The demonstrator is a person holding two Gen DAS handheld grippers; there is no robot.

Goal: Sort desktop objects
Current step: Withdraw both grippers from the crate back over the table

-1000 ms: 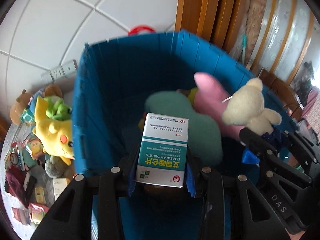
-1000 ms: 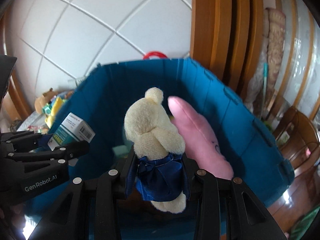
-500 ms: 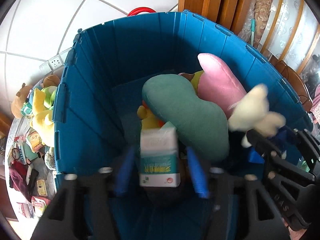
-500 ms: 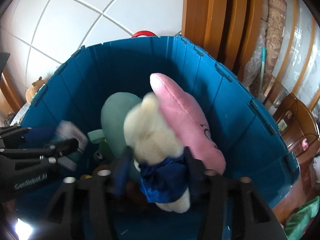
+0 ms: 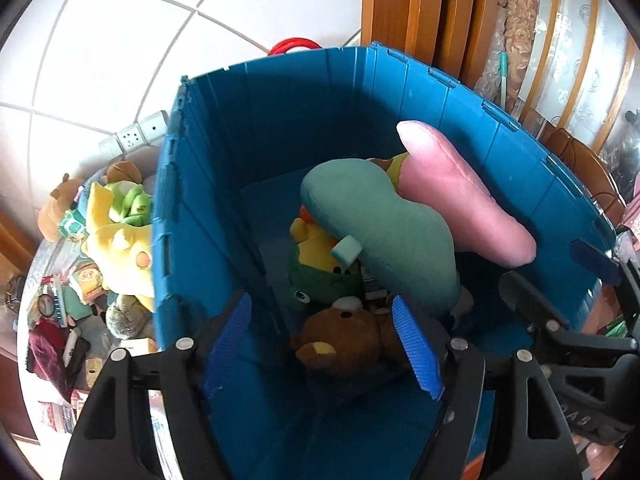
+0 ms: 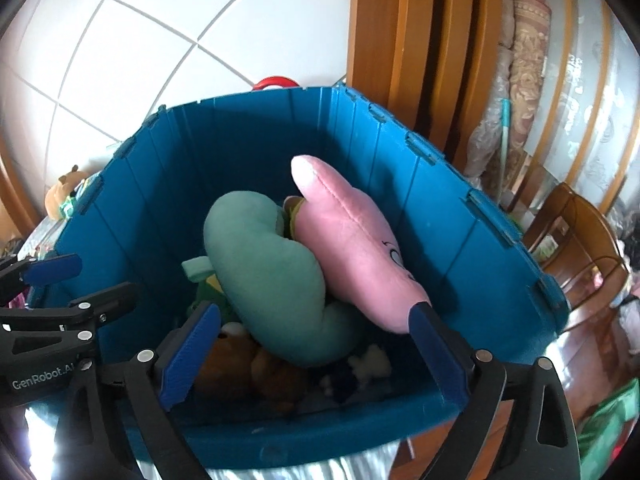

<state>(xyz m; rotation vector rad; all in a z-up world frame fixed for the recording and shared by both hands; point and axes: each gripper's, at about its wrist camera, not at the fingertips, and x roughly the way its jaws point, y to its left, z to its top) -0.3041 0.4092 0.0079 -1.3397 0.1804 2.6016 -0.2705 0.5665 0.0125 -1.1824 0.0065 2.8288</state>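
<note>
Toys fill the blue bin [image 5: 280, 128] below both my grippers. My left gripper [image 5: 320, 344] is open with nothing between its blue pads; the right gripper [image 6: 316, 354] has just been opening, now very wide, and is empty too. The cream bear [image 6: 370, 364] in its dark blue dress lies at the bin bottom, near the front wall, below the green cushion [image 6: 264, 272]. The pink cushion [image 6: 352, 248] leans on the green one. A brown bear [image 5: 344, 340] lies under my left gripper. I cannot find the medicine box. More toys [image 5: 116, 232] lie outside, left of the bin.
</note>
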